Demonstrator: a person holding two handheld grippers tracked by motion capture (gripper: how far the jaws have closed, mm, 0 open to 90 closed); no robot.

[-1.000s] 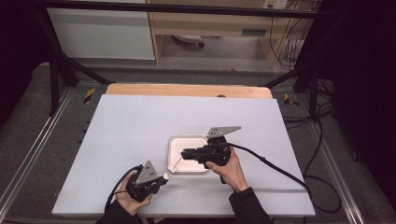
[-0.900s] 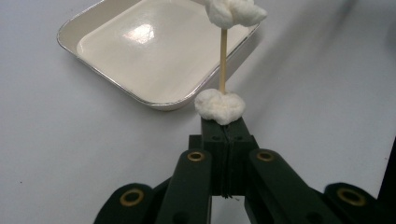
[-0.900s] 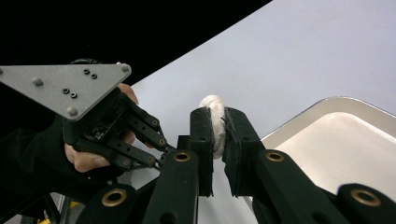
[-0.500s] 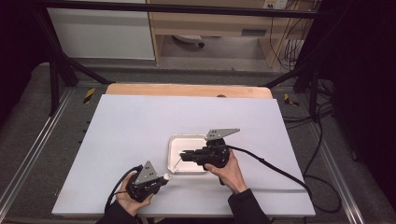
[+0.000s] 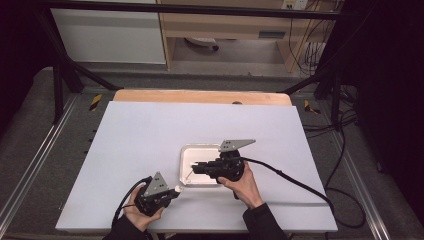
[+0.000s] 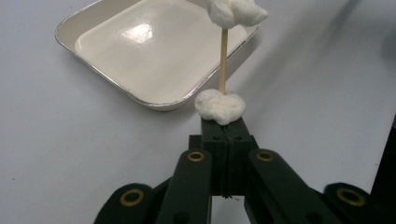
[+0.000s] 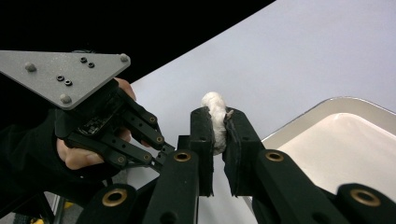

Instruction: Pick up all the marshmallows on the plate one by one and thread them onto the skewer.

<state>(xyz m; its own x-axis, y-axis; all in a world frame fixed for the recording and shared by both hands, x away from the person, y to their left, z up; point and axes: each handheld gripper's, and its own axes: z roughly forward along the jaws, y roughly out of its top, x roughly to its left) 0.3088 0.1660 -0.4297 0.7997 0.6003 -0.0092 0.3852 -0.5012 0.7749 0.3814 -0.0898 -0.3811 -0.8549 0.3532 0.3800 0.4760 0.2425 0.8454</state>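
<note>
Near the front edge of the white table (image 5: 150, 130), the two hands hold one cotton swab (image 6: 223, 60) between them, and nothing has shifted over the last second: both grippers sit where they were, so the work looks paused mid-grip rather than finished. That stillness suggests the swab is being steadied or handed across, with neither side letting go yet.

The left tongs (image 6: 223, 135) are fully closed, the jaws meeting flat, with the lower cotton tip (image 6: 219, 106) bunched just above their ends; the stick itself probably runs down between the pads, though the cotton hides that. The right tongs (image 7: 217, 128) are almost closed, pinching the other cotton tip (image 7: 215, 112) between their pads.

The swab's long axis runs from the left tongs to the right tongs, from the table's front edge up over the near corner of the shallow white tray (image 5: 187, 152). From the left gripper view, the wooden stick stands straight away from the jaws, its far tip over the tray's rim (image 6: 140, 95). The tray itself holds nothing.
</note>
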